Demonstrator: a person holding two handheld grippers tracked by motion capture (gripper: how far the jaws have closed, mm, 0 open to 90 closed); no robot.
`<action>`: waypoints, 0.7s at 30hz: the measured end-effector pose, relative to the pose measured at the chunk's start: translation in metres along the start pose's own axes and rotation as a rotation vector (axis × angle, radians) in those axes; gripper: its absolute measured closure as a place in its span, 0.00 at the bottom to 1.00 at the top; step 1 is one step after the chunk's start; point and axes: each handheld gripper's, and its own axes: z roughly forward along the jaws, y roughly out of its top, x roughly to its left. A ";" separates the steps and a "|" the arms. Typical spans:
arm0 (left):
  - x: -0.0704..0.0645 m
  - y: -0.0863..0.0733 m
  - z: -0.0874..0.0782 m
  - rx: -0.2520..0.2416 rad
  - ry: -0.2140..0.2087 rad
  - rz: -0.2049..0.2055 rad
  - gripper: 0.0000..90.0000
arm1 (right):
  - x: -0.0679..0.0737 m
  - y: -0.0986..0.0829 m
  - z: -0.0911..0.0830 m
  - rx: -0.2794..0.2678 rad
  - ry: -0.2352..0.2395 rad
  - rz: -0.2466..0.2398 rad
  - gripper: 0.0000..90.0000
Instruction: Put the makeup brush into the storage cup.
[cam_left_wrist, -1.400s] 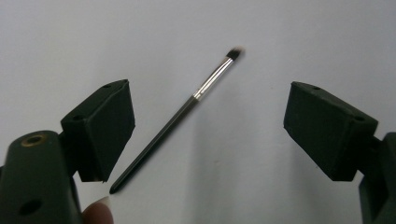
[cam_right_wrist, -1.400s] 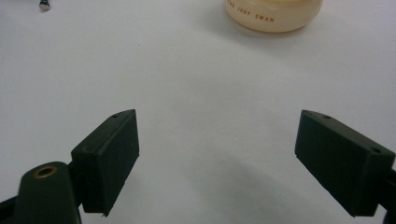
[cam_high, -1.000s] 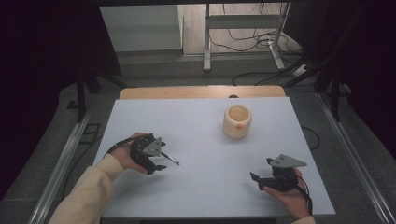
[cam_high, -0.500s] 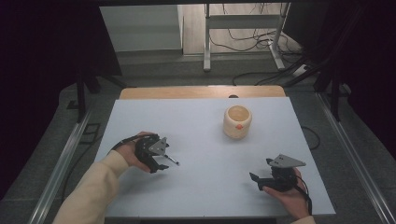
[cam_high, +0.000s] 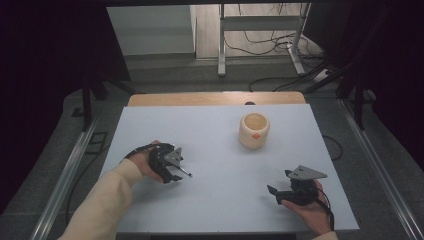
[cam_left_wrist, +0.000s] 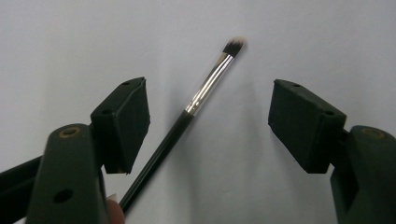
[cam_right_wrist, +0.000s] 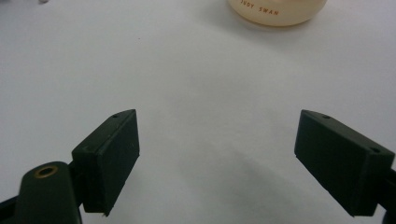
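— Where's the brush (cam_left_wrist: 205, 86)?
— Lying between the left gripper (cam_left_wrist: 210, 126)'s jaws, which gape wide and touch nothing; its bristled tip points away from the hand.
— And the right gripper (cam_right_wrist: 217, 154)?
— Spread wide too, empty, low over the white table (cam_high: 220, 150) (the cream cup (cam_high: 254, 130) stands well ahead of it).

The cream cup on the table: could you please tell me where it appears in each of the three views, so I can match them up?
High view: the cream cup stands right of centre, toward the far side of the table.
Left gripper view: not in it.
Right gripper view: its base is cut off at the top edge, right of centre, ahead of the open jaws.
Shared landmark: the pale tabletop.
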 end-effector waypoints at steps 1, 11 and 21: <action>0.001 0.000 0.001 0.000 -0.004 0.000 0.35 | 0.000 0.000 0.000 0.001 0.000 -0.001 0.16; 0.009 0.010 0.006 0.040 -0.049 0.050 0.44 | 0.000 0.000 0.000 0.005 0.001 -0.005 0.16; 0.015 0.008 0.012 0.039 -0.113 0.061 0.56 | 0.000 0.000 0.001 0.007 0.001 -0.005 0.16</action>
